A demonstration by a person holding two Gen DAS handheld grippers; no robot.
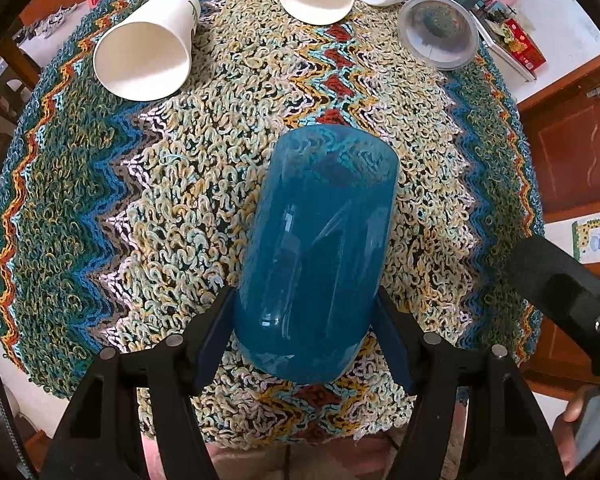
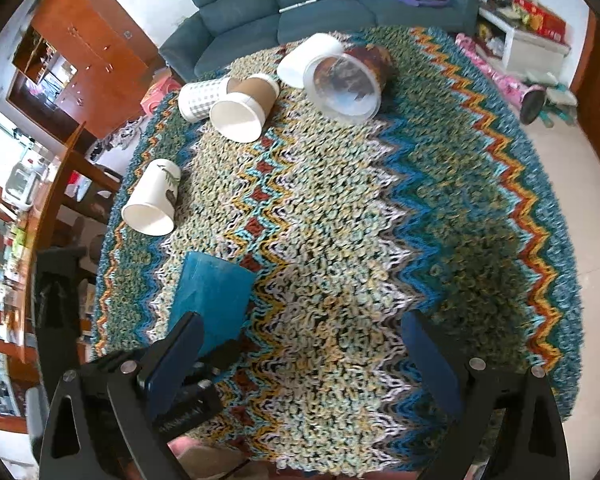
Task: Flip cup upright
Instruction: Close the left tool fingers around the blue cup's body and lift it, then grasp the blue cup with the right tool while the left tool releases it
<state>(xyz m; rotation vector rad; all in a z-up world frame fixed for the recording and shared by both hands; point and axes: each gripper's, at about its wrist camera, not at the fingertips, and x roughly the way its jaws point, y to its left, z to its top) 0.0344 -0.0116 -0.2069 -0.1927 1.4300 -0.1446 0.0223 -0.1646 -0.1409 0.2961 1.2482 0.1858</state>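
Six cups lie tipped on the round zigzag-patterned woven mat (image 1: 100,184) — four paper, one clear plastic, one translucent blue plastic cup (image 1: 316,256). The left gripper (image 1: 304,336) pinches the blue cup's glossy sides near one end. The right gripper (image 2: 300,356) hangs spread wide, the cup beside its left finger.

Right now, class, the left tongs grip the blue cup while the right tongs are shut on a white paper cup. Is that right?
Not quite. The left tongs do grip the blue cup, but the right wrist view shows the right tongs open over the woven mat, holding nothing.
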